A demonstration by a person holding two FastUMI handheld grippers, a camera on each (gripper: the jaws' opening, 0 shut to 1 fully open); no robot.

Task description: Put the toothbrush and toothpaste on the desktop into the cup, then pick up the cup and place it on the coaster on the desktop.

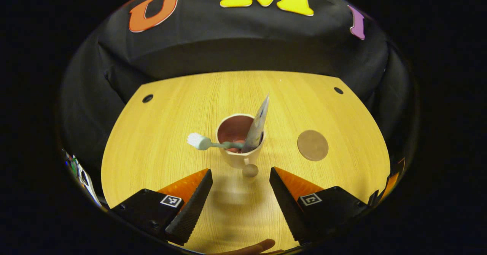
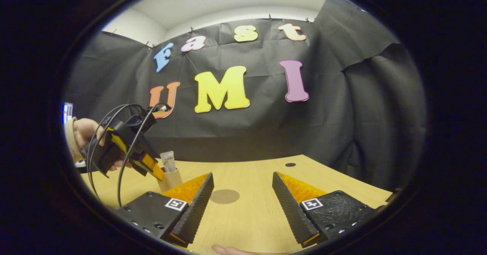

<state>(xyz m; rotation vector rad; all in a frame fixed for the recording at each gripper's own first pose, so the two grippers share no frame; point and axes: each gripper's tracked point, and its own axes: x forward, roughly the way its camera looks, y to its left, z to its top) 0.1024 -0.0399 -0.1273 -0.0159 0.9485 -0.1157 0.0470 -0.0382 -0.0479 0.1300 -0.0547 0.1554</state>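
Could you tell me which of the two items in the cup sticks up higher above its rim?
The toothpaste tube. It stands nearly upright, leaning on the cup's rim, while the toothbrush lies low across the rim, its bristle head hanging out sideways.

A pale cream outside and a dusky pink inside are being shown by the cup (image 1: 240, 141), while a white brush head on a grey-green handle is being displayed by the toothbrush (image 1: 211, 144). The coaster (image 1: 312, 145) is being seen in plain brown — the desktop (image 1: 159, 141) in yellow wood grain with fine streaks.

Recording booth: black cloth wall (image 2: 266, 133), wooden desktop (image 1: 171, 141).
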